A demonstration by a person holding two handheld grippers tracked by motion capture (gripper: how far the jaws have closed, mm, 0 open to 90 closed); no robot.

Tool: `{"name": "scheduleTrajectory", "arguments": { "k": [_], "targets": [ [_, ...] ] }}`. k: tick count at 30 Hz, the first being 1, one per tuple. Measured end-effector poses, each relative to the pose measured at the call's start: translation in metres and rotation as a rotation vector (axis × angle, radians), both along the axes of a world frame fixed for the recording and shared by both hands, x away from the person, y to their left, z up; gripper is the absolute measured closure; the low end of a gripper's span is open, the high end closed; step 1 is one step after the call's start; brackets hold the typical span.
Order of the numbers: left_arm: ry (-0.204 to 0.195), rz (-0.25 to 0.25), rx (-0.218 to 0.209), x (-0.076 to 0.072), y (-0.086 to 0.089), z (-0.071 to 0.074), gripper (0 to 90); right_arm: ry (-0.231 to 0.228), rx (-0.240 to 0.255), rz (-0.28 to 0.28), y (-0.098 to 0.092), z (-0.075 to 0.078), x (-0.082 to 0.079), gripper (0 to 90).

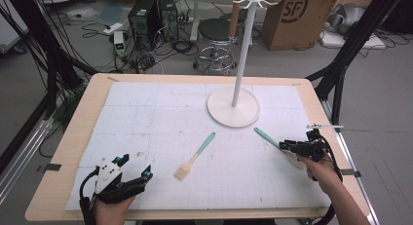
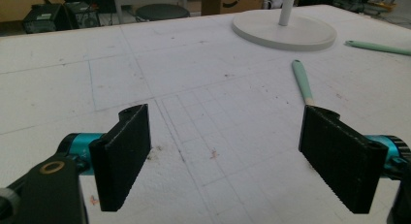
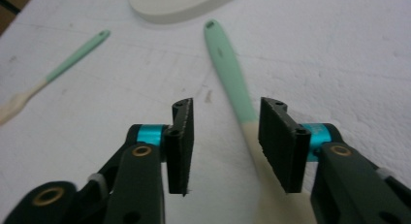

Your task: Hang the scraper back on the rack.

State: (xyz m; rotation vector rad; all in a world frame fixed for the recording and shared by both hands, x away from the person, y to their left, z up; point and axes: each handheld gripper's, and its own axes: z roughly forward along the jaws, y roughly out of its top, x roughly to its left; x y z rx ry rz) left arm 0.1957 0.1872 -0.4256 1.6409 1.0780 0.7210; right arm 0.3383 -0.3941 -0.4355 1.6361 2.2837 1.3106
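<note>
The spatula (image 3: 231,76), mint handle and cream blade, lies on the worktop (image 1: 146,118) near its right edge, just in front of the stand (image 1: 233,106). The right gripper (image 3: 225,141) straddles it where handle meets blade, fingers (image 3: 278,144) half parted and not yet pressing it. A brush (image 1: 195,157) lies mid-worktop. The left gripper (image 1: 132,167) rests at the near left, fingers (image 2: 121,156) spread wide and holding nothing.

A wooden table (image 1: 73,137) carries a white gridded mat (image 1: 160,132) bearing a stand (image 1: 234,108), brush (image 1: 194,158) and spatula (image 1: 267,136).
</note>
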Motion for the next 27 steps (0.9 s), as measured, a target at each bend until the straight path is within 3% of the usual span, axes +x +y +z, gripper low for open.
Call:
{"name": "scheduleTrajectory", "arguments": {
  "k": [8,20,25,27],
  "targets": [
    [-0.001,0.002,-0.001,-0.001,0.0,0.0,19.7,0.038,-0.033,0.016,-0.004,-0.012,0.004,60.6],
    [-0.006,-0.006,0.0,-0.002,-0.002,0.001,19.7,0.053,-0.038,0.054,0.005,-0.01,0.0,60.9],
    [-0.006,-0.011,0.001,-0.001,-0.004,0.002,19.7,0.046,-0.062,0.064,0.011,-0.01,-0.002,64.0],
    [-0.004,-0.014,0.009,-0.001,-0.004,0.001,19.7,0.043,-0.082,0.057,0.012,-0.01,-0.002,69.2]
  ]
}}
